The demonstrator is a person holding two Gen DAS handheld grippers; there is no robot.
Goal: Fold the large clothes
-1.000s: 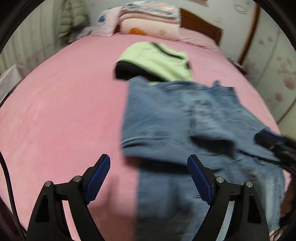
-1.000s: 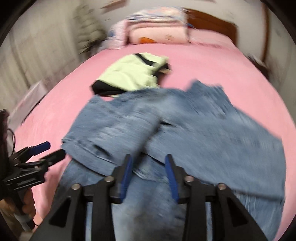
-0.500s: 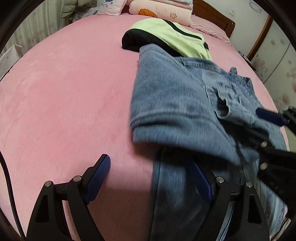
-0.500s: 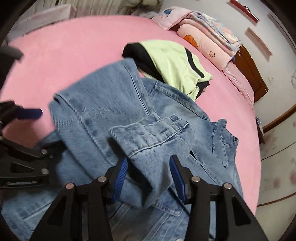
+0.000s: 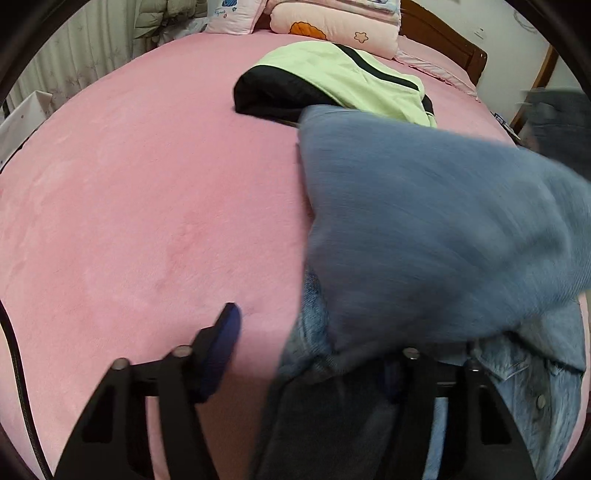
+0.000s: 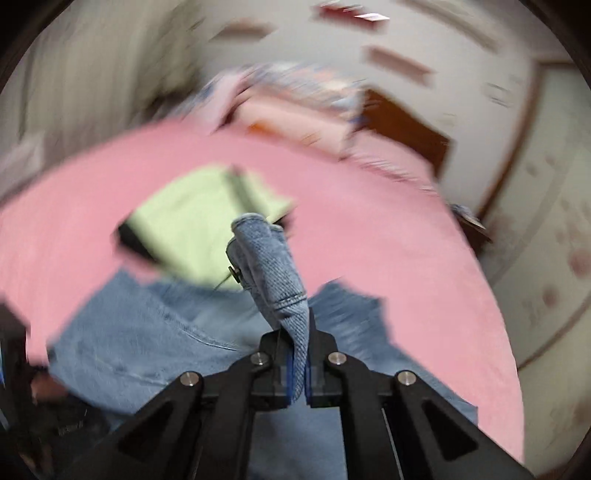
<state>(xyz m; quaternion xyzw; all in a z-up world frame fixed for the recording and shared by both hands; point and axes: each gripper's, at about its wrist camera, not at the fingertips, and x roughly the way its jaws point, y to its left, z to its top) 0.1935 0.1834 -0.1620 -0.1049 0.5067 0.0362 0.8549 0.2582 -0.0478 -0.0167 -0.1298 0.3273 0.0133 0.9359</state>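
Denim sleeve (image 6: 275, 269) sits pinched between the closed blue pads of the right gripper (image 6: 297, 373), its cuff standing up clear of the denim jacket (image 6: 155, 332) — so the step in hand looks like carrying a sleeve across the body of the garment for an inward fold. The jacket itself lies on the pink bedspread (image 5: 129, 203), its far edge just touching a folded lime-and-black garment (image 5: 343, 77) nearer the pillows (image 5: 332, 22).

The left gripper (image 5: 314, 354) has its fingers spread apart; one blue pad (image 5: 225, 332) hovers over bare bedspread, while the other is buried under a fold of denim, so the tool straddles the jacket's near-left edge without clamping it.

Half a second ago the right tool was open around the sleeve with the jacket flat beneath it; now it is shut on the cloth and swung upward, with the room smeared by the motion. In the left view, cloth that lay flat now billows, blurred, across the right half of the frame.

Next, I judge, the sleeve needs laying flat across the jacket's back while the left tool pins or grips the near edge to stop the body sliding.
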